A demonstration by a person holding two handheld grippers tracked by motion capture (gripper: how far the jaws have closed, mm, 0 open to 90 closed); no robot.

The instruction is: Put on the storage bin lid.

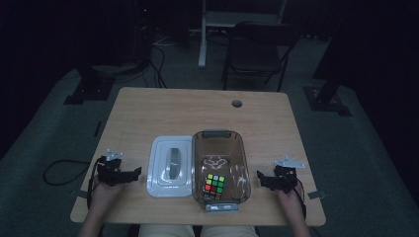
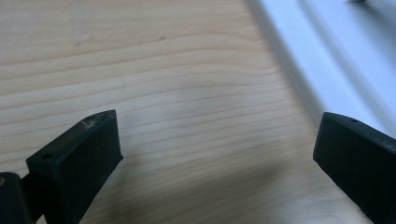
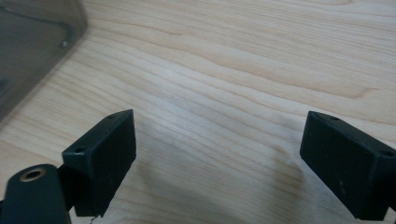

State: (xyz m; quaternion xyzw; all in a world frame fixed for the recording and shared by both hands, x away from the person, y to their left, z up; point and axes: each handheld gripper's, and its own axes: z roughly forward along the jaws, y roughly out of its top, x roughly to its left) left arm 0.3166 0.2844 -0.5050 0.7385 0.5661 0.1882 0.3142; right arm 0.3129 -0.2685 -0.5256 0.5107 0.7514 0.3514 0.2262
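No lettering, label, brand mark or number could be read on anything pictured; the white lid (image 1: pixel 170 166) beside the left gripper (image 1: pixel 129 174), the clear container (image 1: pixel 220 170) and the coloured cube (image 1: pixel 214 185) inside it carried no legible print.

The high view is dark and dim; both gripper views are bright, with soft shadows and blurry edges.
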